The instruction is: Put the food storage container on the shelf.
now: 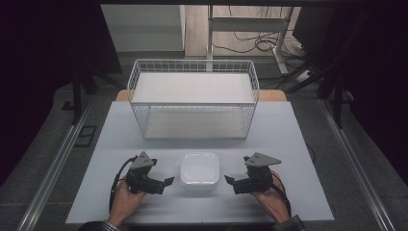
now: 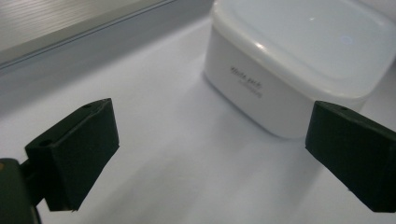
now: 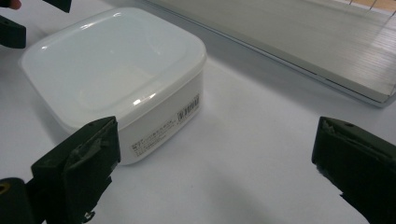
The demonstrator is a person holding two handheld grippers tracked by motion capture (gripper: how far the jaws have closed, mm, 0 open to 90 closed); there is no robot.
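Your left gripper and right gripper rest on the table, jaws spread wide, nothing between them. The lidded white plastic container sits midway between them, untouched. It looks light, stiff and smooth-walled, likely slippery; clamp opposite side walls under the lid rim. The wire basket stands beyond.

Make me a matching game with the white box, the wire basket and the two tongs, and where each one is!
Things:
1. white lidded box
2. wire basket
3. left tongs
4. right tongs

Places or states:
a. open, at the box's right side
b. at the far end of the table
c. on the table between the two tongs
d. open, at the box's left side

Pairs: 1-c, 2-b, 3-d, 4-a
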